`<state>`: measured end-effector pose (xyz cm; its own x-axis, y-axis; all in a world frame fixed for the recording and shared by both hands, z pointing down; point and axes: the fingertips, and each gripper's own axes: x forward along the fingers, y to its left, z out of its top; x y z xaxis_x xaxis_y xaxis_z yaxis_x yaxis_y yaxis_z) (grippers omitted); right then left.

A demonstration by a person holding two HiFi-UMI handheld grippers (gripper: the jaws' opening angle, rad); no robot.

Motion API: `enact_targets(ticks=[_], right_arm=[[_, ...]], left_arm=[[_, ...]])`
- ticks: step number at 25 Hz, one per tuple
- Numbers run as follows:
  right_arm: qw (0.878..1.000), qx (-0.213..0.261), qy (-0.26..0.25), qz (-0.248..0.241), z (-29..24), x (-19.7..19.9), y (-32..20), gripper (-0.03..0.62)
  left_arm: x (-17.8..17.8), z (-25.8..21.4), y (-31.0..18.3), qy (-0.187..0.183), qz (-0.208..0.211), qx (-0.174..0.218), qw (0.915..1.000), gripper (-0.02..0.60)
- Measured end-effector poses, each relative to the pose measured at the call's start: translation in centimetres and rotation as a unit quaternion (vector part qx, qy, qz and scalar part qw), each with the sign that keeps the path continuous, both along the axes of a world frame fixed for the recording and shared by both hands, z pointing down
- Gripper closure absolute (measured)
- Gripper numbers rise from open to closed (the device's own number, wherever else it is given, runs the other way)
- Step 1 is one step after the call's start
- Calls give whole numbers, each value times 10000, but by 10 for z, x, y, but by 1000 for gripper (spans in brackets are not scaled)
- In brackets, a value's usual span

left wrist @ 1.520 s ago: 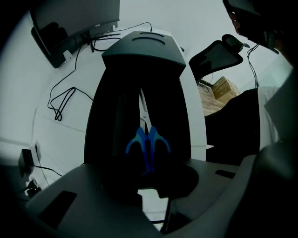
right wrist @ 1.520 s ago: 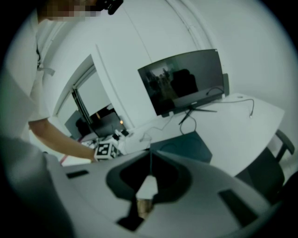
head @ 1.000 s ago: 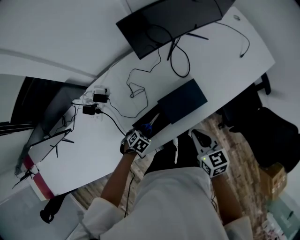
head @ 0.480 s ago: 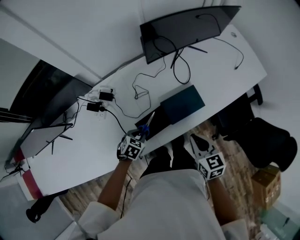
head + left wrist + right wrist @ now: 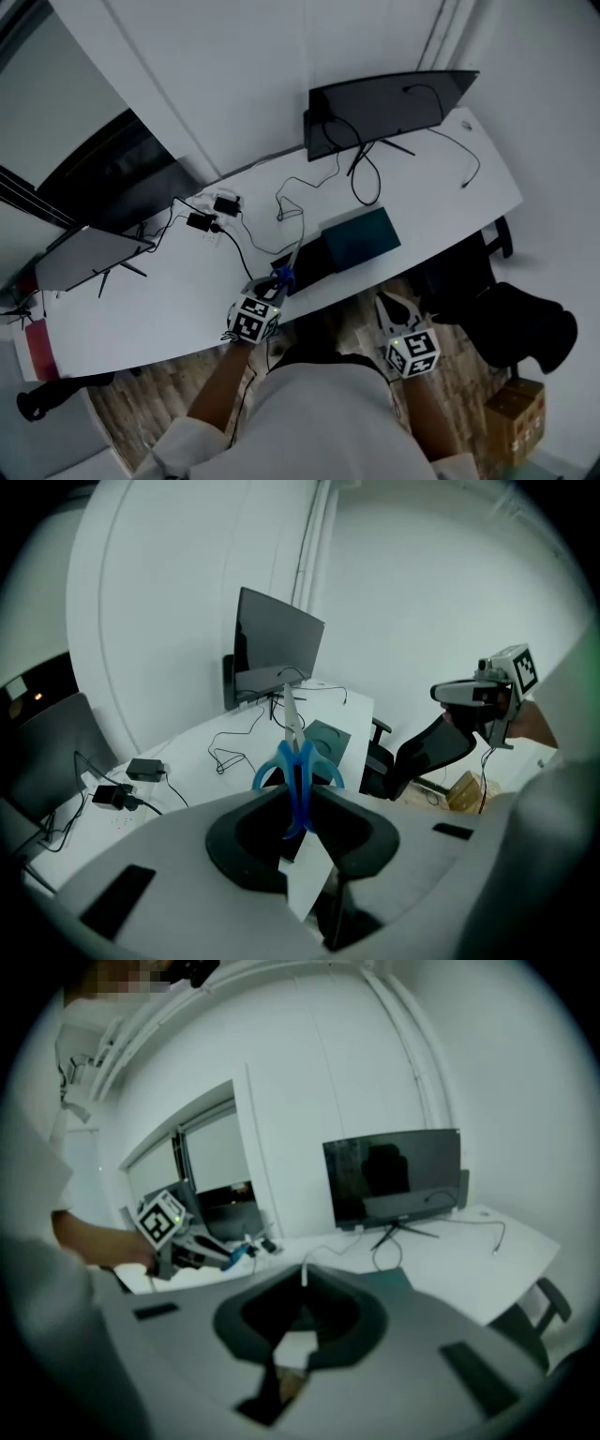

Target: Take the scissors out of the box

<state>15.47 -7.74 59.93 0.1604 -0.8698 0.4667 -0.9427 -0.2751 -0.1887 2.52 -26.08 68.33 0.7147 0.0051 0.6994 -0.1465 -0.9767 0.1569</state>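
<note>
Over the worktop's near edge, the left gripper [image 5: 275,284] is gripping the scissors [image 5: 289,262], apparently clear of the box [image 5: 361,236] (task essentially done); the right gripper [image 5: 386,302] is idling, jaws together.

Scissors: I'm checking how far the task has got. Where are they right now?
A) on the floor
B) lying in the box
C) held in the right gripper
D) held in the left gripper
D: the left gripper view shows the left gripper shut on the blue-handled scissors, blades pointing away; the right gripper holds nothing.
</note>
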Motion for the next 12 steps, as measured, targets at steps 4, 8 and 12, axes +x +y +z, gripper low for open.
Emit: enact_targets(ticks=[4,8,12], right_arm=[[9999,119,-21,-38,-5,-12,26,560],[9998,208,-38,-23,-10,-23,60,560],[9996,286,-46,-21,-15,-36,96,560]], left_arm=[[-10,-21,13,294,-301,68,9991,477],[-26,-46,28,599,-711,97,9956,477],[-46,-70,48,821,-964,160,9918,477]])
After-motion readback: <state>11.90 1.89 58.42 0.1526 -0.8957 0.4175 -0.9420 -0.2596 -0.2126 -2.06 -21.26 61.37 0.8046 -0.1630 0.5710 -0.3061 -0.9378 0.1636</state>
